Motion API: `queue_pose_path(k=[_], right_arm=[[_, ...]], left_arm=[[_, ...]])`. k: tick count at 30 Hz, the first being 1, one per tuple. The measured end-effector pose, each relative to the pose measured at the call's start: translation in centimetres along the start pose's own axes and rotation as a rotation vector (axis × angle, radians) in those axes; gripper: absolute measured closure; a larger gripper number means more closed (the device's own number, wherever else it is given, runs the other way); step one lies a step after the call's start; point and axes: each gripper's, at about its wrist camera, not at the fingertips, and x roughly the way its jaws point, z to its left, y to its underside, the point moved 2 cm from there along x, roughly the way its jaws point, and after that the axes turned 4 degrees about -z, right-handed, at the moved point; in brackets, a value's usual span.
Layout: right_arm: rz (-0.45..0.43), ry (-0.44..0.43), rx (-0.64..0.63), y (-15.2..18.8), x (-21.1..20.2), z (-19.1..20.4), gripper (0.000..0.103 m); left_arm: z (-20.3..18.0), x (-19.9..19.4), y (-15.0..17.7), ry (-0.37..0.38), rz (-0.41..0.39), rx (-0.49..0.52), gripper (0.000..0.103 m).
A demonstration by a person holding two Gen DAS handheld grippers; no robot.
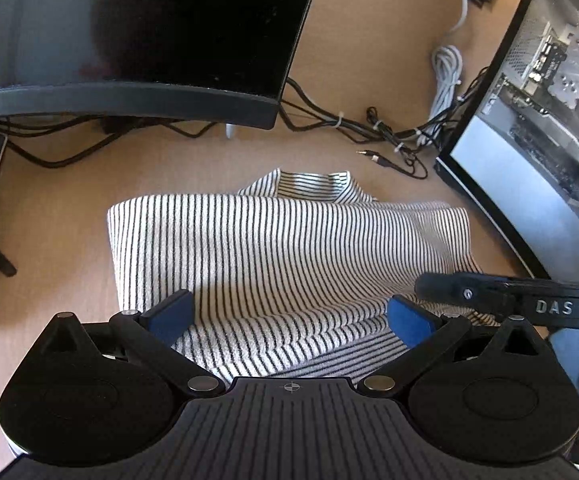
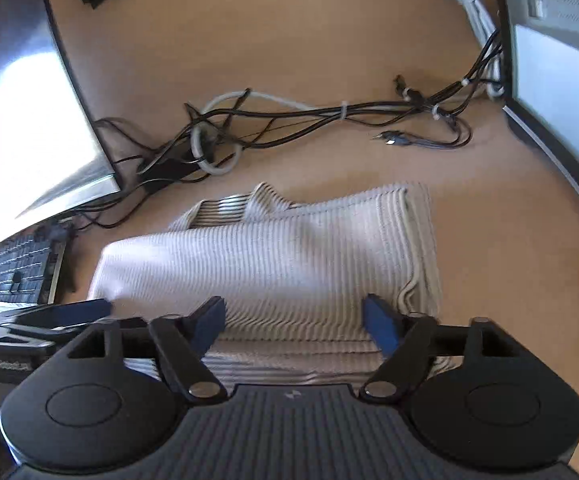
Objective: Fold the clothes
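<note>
Presently, a black-and-white striped garment (image 1: 289, 248) lies folded on the tan desk (image 1: 369, 40), its collar at the far edge and its doubled layers stacked toward the near edge. The left gripper (image 1: 289, 318) hangs over the garment's near portion with its jaws spread wide; the blue pads (image 1: 171, 314) sit apart above the cloth and nothing is pinched between them. The right gripper (image 2: 295, 322) is likewise positioned over the near edge of the garment (image 2: 273, 256), jaws apart, blue pads (image 2: 381, 328) either side of the stacked folds, gripping nothing. From the left wrist view, the right gripper's black finger (image 1: 469, 292) reaches in from the right, just above the garment's right near corner; contact cannot be confirmed.

Beyond the garment, a bundle of black cables (image 1: 369, 124) runs across the desk beside a coiled white cable (image 1: 447, 80). A dark monitor (image 1: 149, 32) stands at the far left and a glass-sided computer case (image 1: 537, 112) at the right. The right wrist view shows a keyboard (image 2: 17, 272) at the left, somewhat blurred.
</note>
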Motion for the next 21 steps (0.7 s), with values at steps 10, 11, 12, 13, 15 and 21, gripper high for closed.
queue_pose_path(k=[10, 11, 12, 13, 15, 21], right_arm=[[-0.035, 0.158, -0.027, 1.4, -2.3, 2.4, 0.018], [-0.029, 0.174, -0.042, 1.6, -2.5, 2.5, 0.018], [-0.028, 0.204, -0.05, 1.5, -2.6, 2.4, 0.018], [-0.047, 0.214, -0.048, 1.3, -3.0, 2.3, 0.018], [-0.094, 0.223, -0.037, 0.6, -4.2, 2.2, 0.02], [-0.153, 0.27, -0.087, -2.5, -3.7, 0.7, 0.021]], left_arm=[[0.8, -0.3, 0.7, 0.06, -0.045, 0.058, 0.0], [0.8, -0.3, 0.7, 0.063, -0.046, 0.056, 0.0], [0.8, -0.3, 0.7, 0.064, -0.045, 0.053, 0.0], [0.9, -0.4, 0.6, 0.067, -0.045, 0.052, 0.0], [1.0, -0.4, 0.7, 0.073, -0.047, 0.049, 0.0], [0.9, -0.4, 0.6, 0.067, -0.037, 0.069, 0.0]])
